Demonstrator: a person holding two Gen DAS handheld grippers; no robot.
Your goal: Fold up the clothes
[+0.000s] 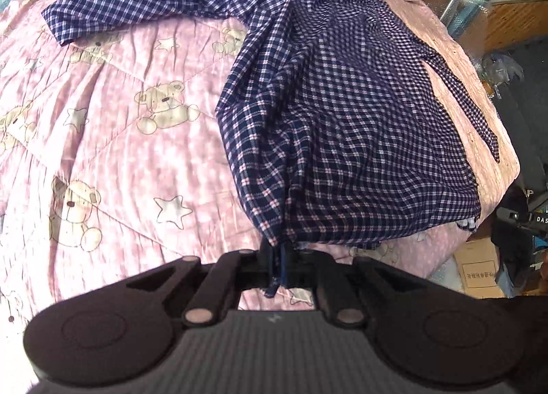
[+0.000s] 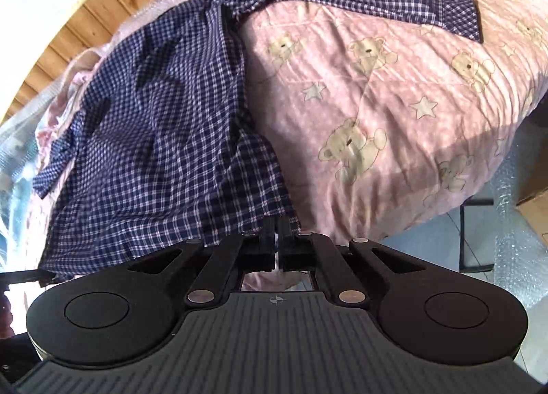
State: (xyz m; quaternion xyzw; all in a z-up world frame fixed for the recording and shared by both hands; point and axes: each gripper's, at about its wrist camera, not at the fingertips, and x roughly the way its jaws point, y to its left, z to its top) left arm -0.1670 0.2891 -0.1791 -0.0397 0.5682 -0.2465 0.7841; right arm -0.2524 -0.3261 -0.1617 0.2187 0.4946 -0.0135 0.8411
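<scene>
A navy and white checked shirt (image 1: 342, 113) lies on a pink quilt with teddy bears (image 1: 102, 120). My left gripper (image 1: 281, 257) is shut on the shirt's bottom hem and lifts that corner. One sleeve (image 1: 102, 7) stretches out to the far left. In the right wrist view the shirt (image 2: 154, 120) lies to the left, its sleeve (image 2: 394, 0) reaching far right over the quilt (image 2: 376, 102). My right gripper (image 2: 277, 233) is shut on another hem corner.
The bed's edge (image 1: 507, 168) drops off at the right, with a cardboard box (image 1: 479, 270) and dark equipment on the floor. A wooden wall (image 2: 102, 0) runs behind the bed. Bubble wrap (image 2: 513, 222) and tiled floor lie at the right.
</scene>
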